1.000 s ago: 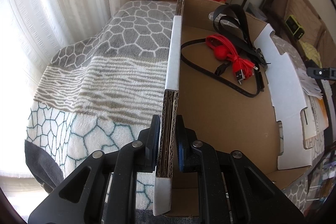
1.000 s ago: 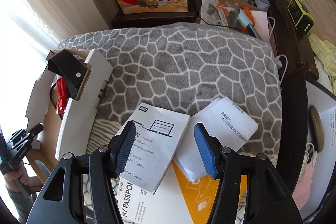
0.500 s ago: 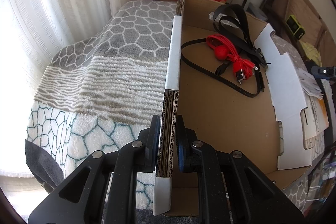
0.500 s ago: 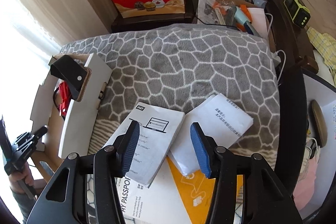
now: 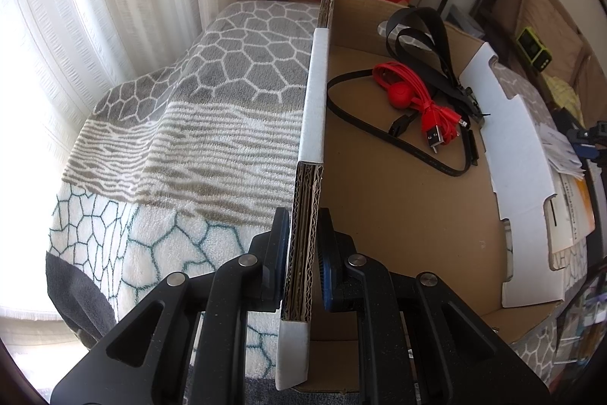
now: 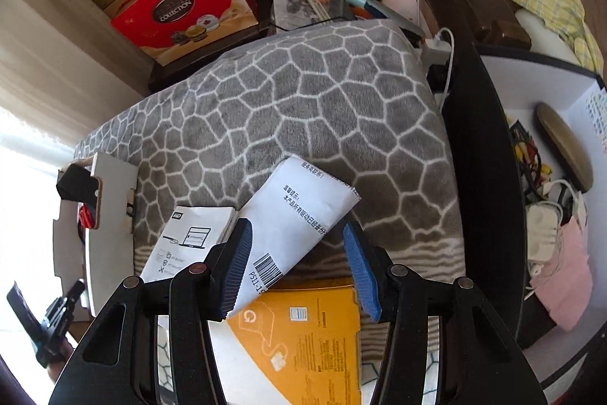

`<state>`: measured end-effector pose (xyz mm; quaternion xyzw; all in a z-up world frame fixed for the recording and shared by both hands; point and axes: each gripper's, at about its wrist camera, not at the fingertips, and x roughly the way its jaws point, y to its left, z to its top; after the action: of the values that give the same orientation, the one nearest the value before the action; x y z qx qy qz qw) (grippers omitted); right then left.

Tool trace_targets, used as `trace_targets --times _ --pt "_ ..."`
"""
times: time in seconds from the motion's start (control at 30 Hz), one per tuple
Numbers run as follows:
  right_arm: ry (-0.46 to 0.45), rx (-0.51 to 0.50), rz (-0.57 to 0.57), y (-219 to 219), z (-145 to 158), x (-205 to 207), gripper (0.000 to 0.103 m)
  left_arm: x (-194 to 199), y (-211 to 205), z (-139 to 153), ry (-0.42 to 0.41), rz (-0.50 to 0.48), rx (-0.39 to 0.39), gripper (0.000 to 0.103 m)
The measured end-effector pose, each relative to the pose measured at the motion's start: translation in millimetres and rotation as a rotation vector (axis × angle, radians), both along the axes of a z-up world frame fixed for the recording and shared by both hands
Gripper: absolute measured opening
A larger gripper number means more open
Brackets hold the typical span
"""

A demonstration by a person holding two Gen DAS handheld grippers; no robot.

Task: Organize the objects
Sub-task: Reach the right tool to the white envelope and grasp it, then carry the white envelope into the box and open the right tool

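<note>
Our left tongs (image 5: 302, 264) are clamped on the near wall of the cardboard box (image 5: 398, 215), pads pressed to both faces of the corrugated edge. The box sits on a patterned blanket (image 5: 182, 139); whether a bed or a surface lies under it we cannot tell. Inside the box, toward its far end, lie a red cable (image 5: 421, 101) and a black strap (image 5: 428, 37), touching each other.

Our right tongs (image 6: 296, 264) stand half open above the papers just right of the box, with nothing gripped. The white leaflet (image 6: 303, 211) lies tilted between the pads, overlapping a second booklet (image 6: 193, 234) beside the box and an orange packet (image 6: 303, 329) nearer to us.

The risks, as we judge them: the leaflet is thin and flat on soft fabric, so closing the pads may pinch blanket, or drag the booklet and packet along with it. A loose sheet could also fan open or slip on the way to the box. The box's white flap (image 6: 110, 215) stands up on the side facing the papers, so a low carry could catch it.

Room is good: the box floor near our left tongs is bare, and the blanket beyond the papers is open.
</note>
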<state>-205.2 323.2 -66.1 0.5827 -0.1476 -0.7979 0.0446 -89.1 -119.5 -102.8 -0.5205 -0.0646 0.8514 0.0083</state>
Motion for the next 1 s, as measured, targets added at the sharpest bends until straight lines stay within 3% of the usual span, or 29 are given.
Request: trace_targets --times 0.17,0.33,0.63,1.0 --pt "-0.025 -0.063 -0.028 2 -11 -3 0.050 0 -1 0 -0.001 0.002 -0.001 0.013" --pt "-0.057 -0.097 -0.066 6 -23 -7 0.026 0 -1 0 -0.001 0.002 0.000 0.013" --pt "0.079 -0.102 -0.131 17 5 -4 0.005 0 -1 0 -0.001 0.003 -0.001 0.013" --pt "0.224 -0.037 -0.102 11 58 3 0.003 0 0 1 0.004 -0.001 -0.019 0.013"
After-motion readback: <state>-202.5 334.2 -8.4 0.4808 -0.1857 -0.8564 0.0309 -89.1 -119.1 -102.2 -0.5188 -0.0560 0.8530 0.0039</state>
